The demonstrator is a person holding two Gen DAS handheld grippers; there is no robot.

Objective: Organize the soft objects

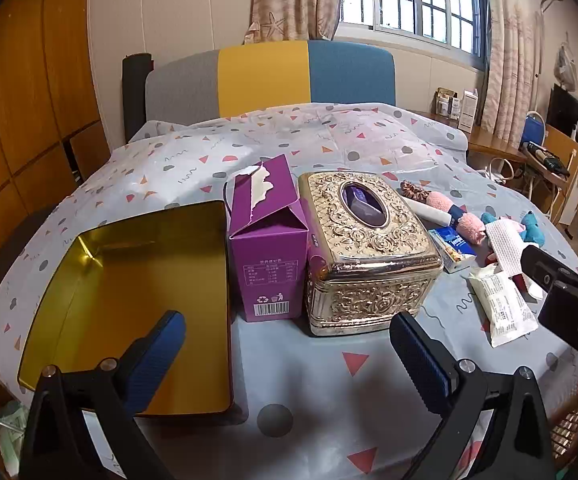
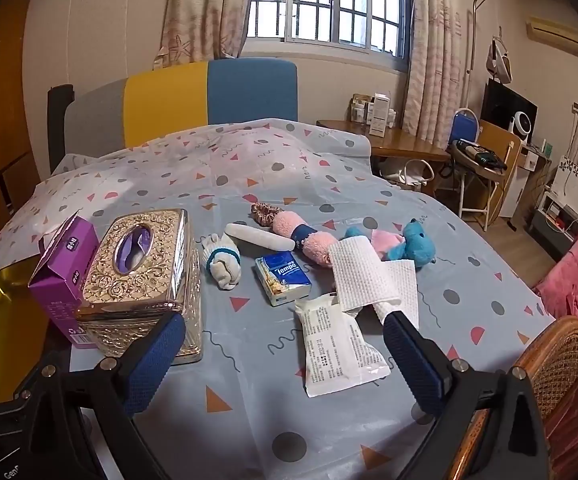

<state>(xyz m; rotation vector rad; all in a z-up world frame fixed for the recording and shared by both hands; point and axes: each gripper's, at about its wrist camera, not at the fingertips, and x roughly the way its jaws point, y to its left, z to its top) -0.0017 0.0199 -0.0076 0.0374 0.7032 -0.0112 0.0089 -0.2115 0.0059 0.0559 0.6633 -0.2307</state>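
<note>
While most of the soft stuff sits in a loose heap on the right half of the table, nothing is sorted yet. Counting from the right wrist view: one rolled white sock (image 2: 222, 265) with a teal band, one white sock roll (image 2: 259, 237) lying flat, one fuzzy pink sock roll (image 2: 301, 238) with a navy band, one brown scrunchie (image 2: 266, 211) at the far end, one blue and pink plush toy (image 2: 403, 245), two sheets of embossed paper towel (image 2: 363, 276) overlapping, one blue Tempo tissue pack (image 2: 283, 278), and one white wipes packet (image 2: 339, 346) nearest the camera.

Left of the heap stand three containers in a row: an ornate gold tissue box (image 1: 363, 250), a purple carton (image 1: 267, 240) with a torn top touching it, and an open gold tin (image 1: 137, 304) that's bare inside.

Both tongs are spread wide with nothing between the pads. The left gripper (image 1: 285, 356) hovers near the tin and gold box, the right gripper (image 2: 285, 364) just short of the wipes packet. All of it rests on a patterned plastic tablecloth (image 2: 273, 168).
</note>
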